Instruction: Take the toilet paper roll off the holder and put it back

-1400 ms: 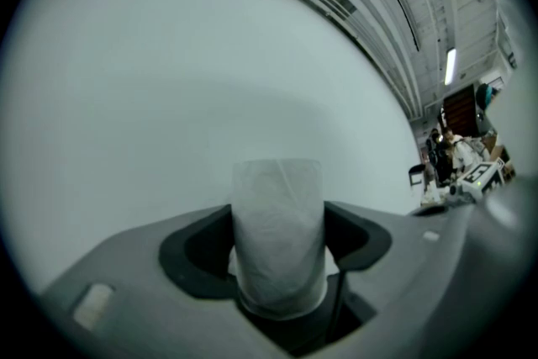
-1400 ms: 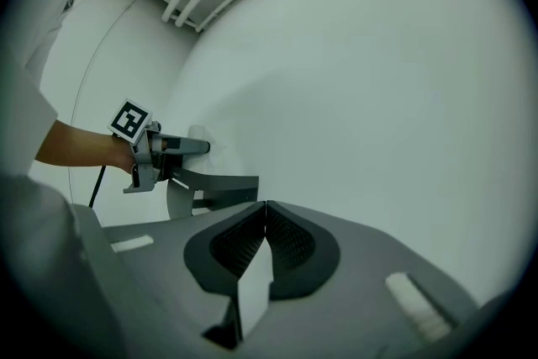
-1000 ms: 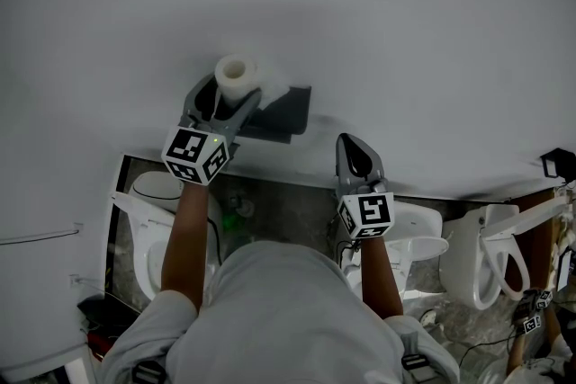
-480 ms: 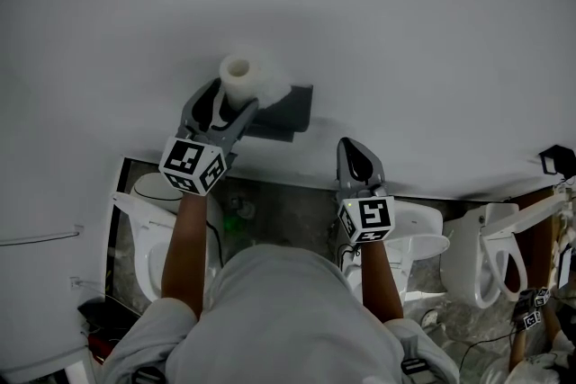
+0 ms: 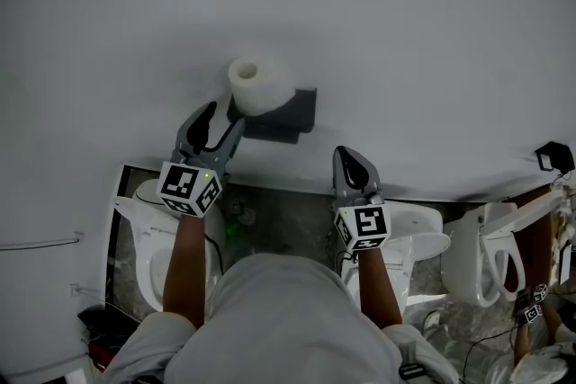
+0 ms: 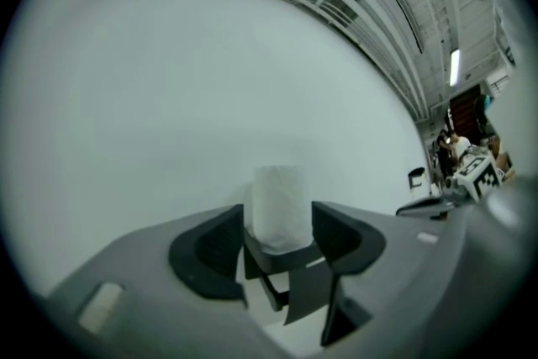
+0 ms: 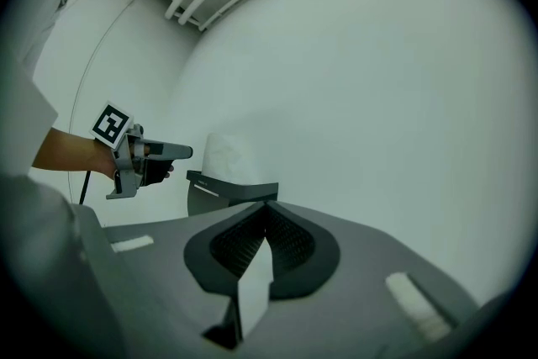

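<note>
Short of the holder (image 5: 286, 114), left gripper (image 5: 225, 114) has backed off the toilet paper roll (image 5: 255, 84), empty jaws parted but closing; right gripper (image 5: 353, 156) pinched together.

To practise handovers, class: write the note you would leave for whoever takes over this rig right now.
Left gripper: open. Its fingers have just been closing, with nothing between them, short of the roll.
Right gripper: shut, empty, apart from the holder.
Toilet paper roll: upright on the wall holder.
Done: the roll sits on the holder and no gripper touches it.
Left: probably nothing; check that it sits firmly.
</note>
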`<state>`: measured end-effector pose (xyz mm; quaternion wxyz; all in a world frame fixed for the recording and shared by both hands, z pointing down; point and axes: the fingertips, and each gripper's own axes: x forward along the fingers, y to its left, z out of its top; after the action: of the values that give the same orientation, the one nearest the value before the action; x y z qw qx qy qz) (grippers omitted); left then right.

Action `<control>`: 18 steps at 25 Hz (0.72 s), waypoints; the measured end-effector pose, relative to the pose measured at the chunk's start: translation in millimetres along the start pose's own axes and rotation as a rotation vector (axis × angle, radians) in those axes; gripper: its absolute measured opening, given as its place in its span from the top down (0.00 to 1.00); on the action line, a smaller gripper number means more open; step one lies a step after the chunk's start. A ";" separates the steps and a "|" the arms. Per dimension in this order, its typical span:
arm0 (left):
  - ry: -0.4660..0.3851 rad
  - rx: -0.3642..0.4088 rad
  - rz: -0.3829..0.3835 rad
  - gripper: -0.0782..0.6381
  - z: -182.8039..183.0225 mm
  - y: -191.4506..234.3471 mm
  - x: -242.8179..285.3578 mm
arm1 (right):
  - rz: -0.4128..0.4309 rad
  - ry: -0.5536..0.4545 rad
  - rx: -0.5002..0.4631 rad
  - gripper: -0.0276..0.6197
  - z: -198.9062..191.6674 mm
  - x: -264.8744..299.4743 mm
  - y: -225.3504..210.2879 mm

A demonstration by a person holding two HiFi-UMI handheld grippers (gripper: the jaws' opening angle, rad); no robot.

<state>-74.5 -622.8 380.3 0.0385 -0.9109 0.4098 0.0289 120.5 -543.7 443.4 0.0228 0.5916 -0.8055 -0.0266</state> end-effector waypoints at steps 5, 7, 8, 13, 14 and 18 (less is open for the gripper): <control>0.008 0.006 0.011 0.61 0.1 -0.3 -23.5 | -0.005 0.002 0.011 0.96 4.1 -7.0 14.0; 0.013 0.007 0.013 0.63 -2.1 0.0 -32.1 | -0.010 0.006 0.017 0.96 4.8 -9.3 18.4; 0.016 0.008 0.015 0.64 -3.2 0.7 -36.1 | -0.013 0.008 0.018 0.96 5.4 -9.9 20.4; 0.022 0.001 0.032 0.74 -4.7 4.5 -53.5 | -0.027 0.014 0.020 0.96 10.2 -15.6 25.5; 0.023 -0.003 0.036 0.76 -4.6 5.6 -55.9 | -0.031 0.013 0.021 0.96 11.4 -16.7 25.6; 0.023 -0.025 0.054 0.80 -2.4 11.2 -66.6 | -0.045 0.011 0.032 0.96 15.2 -19.5 27.7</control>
<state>-127.0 -580.9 387.8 0.0215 -0.9002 0.4342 0.0245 99.0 -516.6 430.0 0.0172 0.6099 -0.7922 -0.0112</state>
